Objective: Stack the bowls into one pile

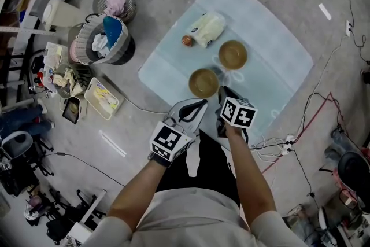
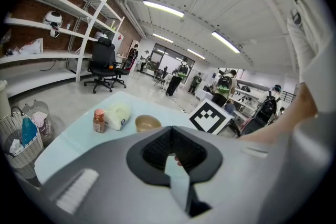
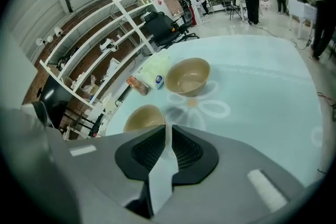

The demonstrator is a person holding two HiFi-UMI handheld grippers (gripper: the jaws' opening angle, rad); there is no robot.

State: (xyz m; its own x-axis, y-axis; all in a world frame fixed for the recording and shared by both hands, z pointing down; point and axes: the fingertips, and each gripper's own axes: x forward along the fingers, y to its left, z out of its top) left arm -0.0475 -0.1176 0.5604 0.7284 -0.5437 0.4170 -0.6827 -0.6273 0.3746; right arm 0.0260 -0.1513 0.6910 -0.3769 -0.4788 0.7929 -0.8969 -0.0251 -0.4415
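Observation:
Two tan bowls stand apart on a pale blue table (image 1: 272, 37): the far bowl (image 1: 232, 54) (image 3: 189, 75) and the near bowl (image 1: 203, 83) (image 3: 143, 117). Both are upright and look empty. My left gripper (image 1: 202, 103) (image 2: 170, 157) hovers just in front of the near bowl, its jaws shut with nothing between them. My right gripper (image 1: 221, 90) (image 3: 167, 136) is beside it, close to the near bowl's right rim, jaws also shut and empty. The left gripper view shows only one bowl (image 2: 147, 123), past the right gripper's marker cube (image 2: 211, 117).
A pale bag (image 1: 207, 29) (image 2: 117, 114) and a small brown bottle (image 1: 187, 40) (image 2: 98, 120) lie at the table's far left. Laundry baskets (image 1: 104, 40), a tray (image 1: 103, 98) and clutter stand on the floor to the left. Cables and a power strip (image 1: 287, 142) run at the right.

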